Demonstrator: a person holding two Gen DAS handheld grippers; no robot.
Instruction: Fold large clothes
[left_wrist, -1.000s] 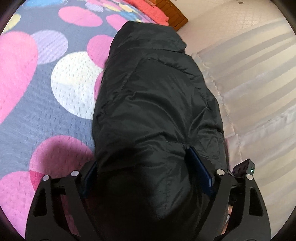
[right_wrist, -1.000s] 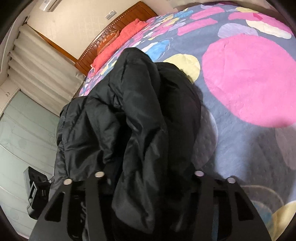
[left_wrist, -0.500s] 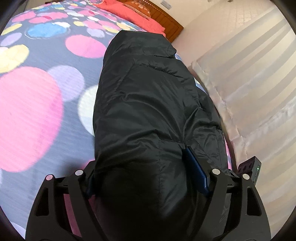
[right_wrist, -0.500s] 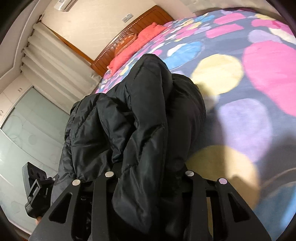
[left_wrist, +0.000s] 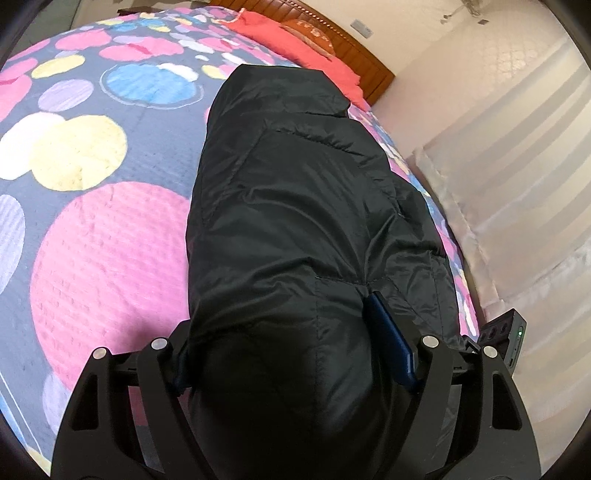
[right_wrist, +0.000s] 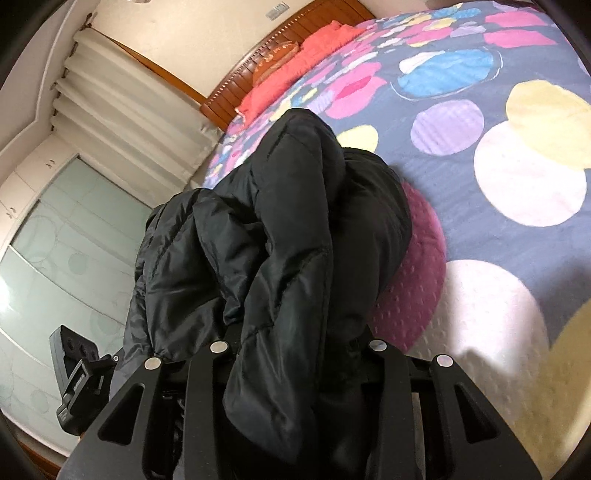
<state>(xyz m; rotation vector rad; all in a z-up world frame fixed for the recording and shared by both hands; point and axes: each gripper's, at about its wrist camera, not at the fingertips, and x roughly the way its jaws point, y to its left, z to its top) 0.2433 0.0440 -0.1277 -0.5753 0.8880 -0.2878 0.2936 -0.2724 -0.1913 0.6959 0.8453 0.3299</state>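
A black puffy jacket (left_wrist: 295, 184) lies bunched lengthwise on the bed, its far end toward the headboard. My left gripper (left_wrist: 288, 350) is shut on the jacket's thick near end, with its blue pads (left_wrist: 388, 339) pressed into the sides of a wide roll of fabric. In the right wrist view the same jacket (right_wrist: 295, 221) hangs in folds over my right gripper (right_wrist: 295, 354), which is shut on a narrower bunch of it. Both sets of fingertips are buried in fabric.
The bed carries a grey quilt (left_wrist: 92, 240) with big pink, yellow, white and blue circles. A red pillow (left_wrist: 295, 40) and a wooden headboard (left_wrist: 362, 55) are at the far end. Pale curtains (left_wrist: 517, 184) run beside the bed, next to frosted glass doors (right_wrist: 55, 240).
Both grippers have carried the jacket across the quilt, and the headboard and pillow have come further into view. The right gripper's fingers have drawn closer together on the fabric.
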